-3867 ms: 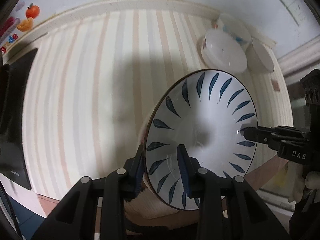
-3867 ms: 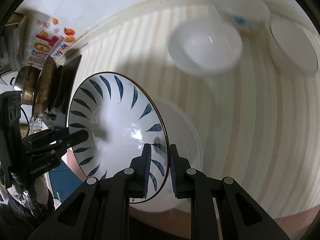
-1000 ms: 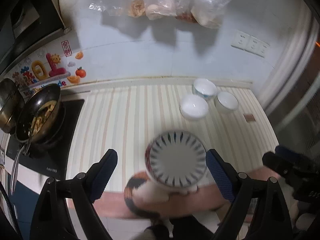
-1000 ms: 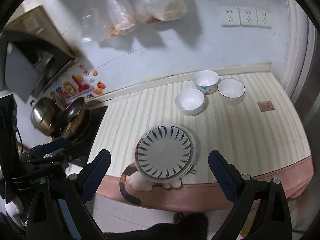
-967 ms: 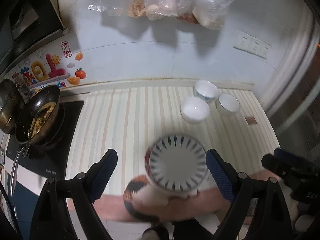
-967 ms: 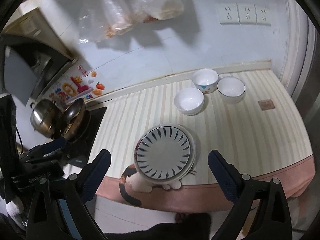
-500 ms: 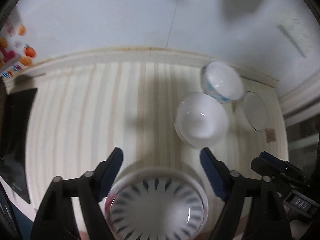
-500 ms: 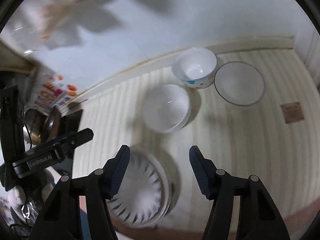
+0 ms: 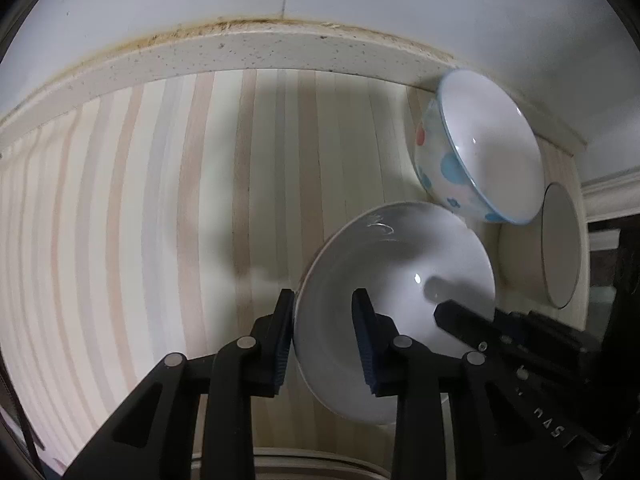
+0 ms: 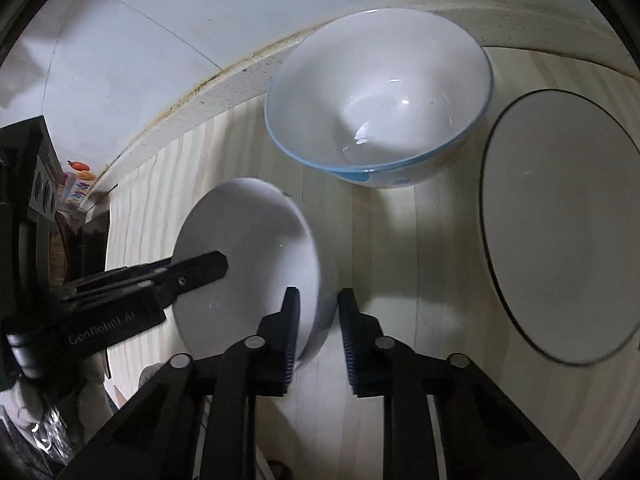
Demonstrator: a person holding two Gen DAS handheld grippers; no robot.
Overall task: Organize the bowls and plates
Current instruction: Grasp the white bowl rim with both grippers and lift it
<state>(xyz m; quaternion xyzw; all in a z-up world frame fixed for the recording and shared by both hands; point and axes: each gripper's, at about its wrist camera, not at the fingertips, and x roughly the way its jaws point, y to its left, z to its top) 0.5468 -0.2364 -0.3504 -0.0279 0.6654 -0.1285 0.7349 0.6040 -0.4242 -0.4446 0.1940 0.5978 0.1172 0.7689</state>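
Note:
A plain white bowl sits on the striped counter. My left gripper straddles its near-left rim, one finger outside and one inside. My right gripper straddles the opposite rim of the same bowl. Both sets of jaws stand narrowly apart around the rim; I cannot tell whether they pinch it. A white bowl with blue dots and a blue rim stands behind, also in the right wrist view. A white bowl with a dark rim stands at the right, also in the right wrist view.
The striped counter runs to a speckled back ledge under a white wall. A stove and a fruit sticker show at far left. A plate rim peeks in at the bottom edge.
Both grippers have dropped from high above the counter down to the plain white bowl and narrowed around its rim. The blue-patterned plate, earlier let go near the front edge, is now almost out of view.

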